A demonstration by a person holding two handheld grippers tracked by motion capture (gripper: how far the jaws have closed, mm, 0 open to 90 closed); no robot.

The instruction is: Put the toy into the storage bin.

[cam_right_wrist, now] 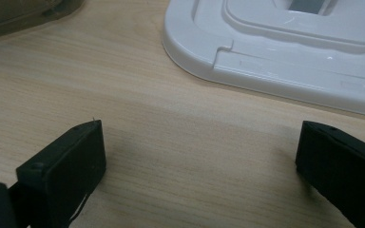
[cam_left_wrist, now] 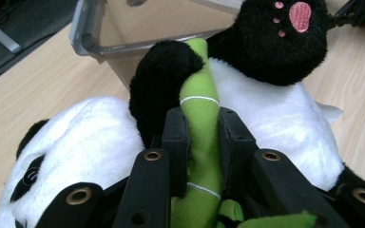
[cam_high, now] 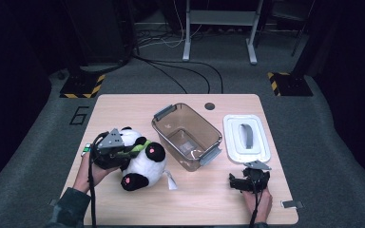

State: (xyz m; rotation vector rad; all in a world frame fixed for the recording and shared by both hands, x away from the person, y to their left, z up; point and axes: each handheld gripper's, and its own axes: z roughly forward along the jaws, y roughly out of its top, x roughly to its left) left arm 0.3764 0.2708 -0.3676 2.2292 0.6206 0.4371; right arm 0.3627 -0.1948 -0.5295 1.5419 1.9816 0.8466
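Observation:
A black-and-white plush panda (cam_high: 142,164) lies at the table's left, clutching a green bamboo stalk (cam_left_wrist: 200,123). My left gripper (cam_high: 123,153) is shut on that green stalk (cam_high: 140,147), its jaws pressing it from both sides, as the left gripper view shows (cam_left_wrist: 202,126). The panda's black paw with a pink pad (cam_left_wrist: 275,38) rises beyond the jaws. A clear plastic bin (cam_high: 186,135) stands open at the table's middle. Its white lid (cam_high: 245,138) lies flat to the right. My right gripper (cam_high: 241,183) rests near the front edge, jaws wide apart over bare wood (cam_right_wrist: 197,156).
The lid's near edge (cam_right_wrist: 285,71) lies just beyond my right jaws. A small coloured cube (cam_high: 86,150) sits by the table's left edge. A white tag (cam_high: 170,180) trails from the panda. Cables and stand legs cross the floor behind the table.

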